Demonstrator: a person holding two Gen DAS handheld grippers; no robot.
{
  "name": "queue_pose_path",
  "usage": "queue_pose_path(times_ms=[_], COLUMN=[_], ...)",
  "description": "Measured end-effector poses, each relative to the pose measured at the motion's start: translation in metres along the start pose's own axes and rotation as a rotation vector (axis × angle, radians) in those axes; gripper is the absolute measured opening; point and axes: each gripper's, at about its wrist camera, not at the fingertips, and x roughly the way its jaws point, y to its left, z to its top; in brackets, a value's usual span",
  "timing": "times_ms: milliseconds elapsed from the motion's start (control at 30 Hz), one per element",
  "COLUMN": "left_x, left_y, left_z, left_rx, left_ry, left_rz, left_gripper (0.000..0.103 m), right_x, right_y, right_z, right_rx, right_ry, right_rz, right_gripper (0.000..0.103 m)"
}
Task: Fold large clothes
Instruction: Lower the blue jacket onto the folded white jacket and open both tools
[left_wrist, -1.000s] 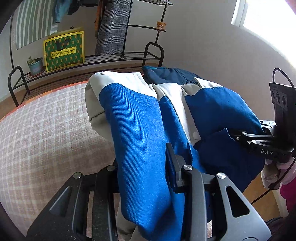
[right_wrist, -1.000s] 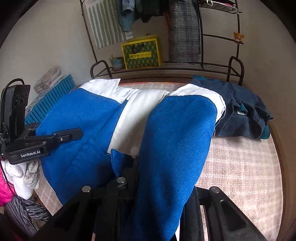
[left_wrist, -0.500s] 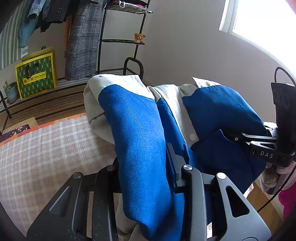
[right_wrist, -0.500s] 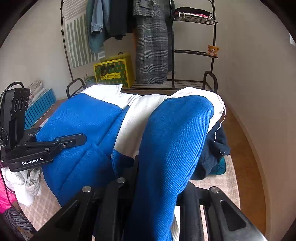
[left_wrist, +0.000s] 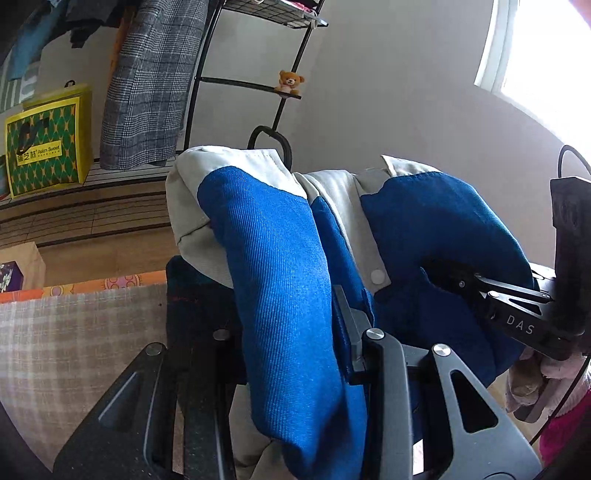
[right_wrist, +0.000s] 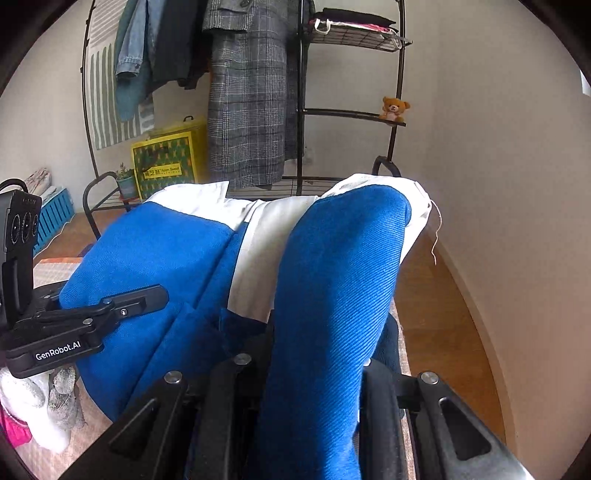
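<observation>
Draping lengthwise away from both cameras, blue-and-white jacket (left_wrist: 280, 280) clamped in both grippers' jaws.

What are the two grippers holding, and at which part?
Both hold the blue and cream corduroy jacket: left gripper and right gripper each clamp a bunched blue fold.

Ribbed matt cloth jacket (left_wrist: 280, 295), matt black metal rack (right_wrist: 303, 110)

Bright window (left_wrist: 546, 55) glare, fisheye-bent edges, perhaps soft
</observation>
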Motion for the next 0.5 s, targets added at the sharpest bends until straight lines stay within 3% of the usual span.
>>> queue_pose_path(times_ms=[100, 167, 200, 233, 267, 500], left_x=[0.032, 0.042, 0.043, 0.043, 0.041, 0.002], left_y=[0.019, 0.035, 0.041, 0.044, 0.045, 0.023], left_z=[-0.011, -0.017, -0.019, -0.021, -0.021, -0.022], left_rx=[-0.01, -0.029, -0.05, -0.066, -0.069, 0.043], left_ry=[0.092, 0.114, 0.112, 0.115, 0.11, 0.078], left_rz=[0.064, 0.089, 0.067, 0.077, 0.096, 0.145], left_gripper=[0.034, 0.046, 0.051, 0.066, 0.073, 0.073], right_x=[0.033, 0.047, 0.052, 0.057, 0.06, 0.026], right_y=[-0.017, -0.039, -0.052, -0.064, -0.069, -0.084], right_z=[-0.014, -0.021, -0.026, -0.031, -0.035, -0.048], right_rx=[0.031, 0.097, 0.15, 0.197, 0.209, 0.255], right_ry=[0.074, 0.124, 0.158, 0.186, 0.205, 0.126], right_rz=[-0.04, -0.113, -0.116, -0.139, -0.178, -0.247], right_gripper=[0.022, 0.037, 0.051, 0.057, 0.058, 0.061])
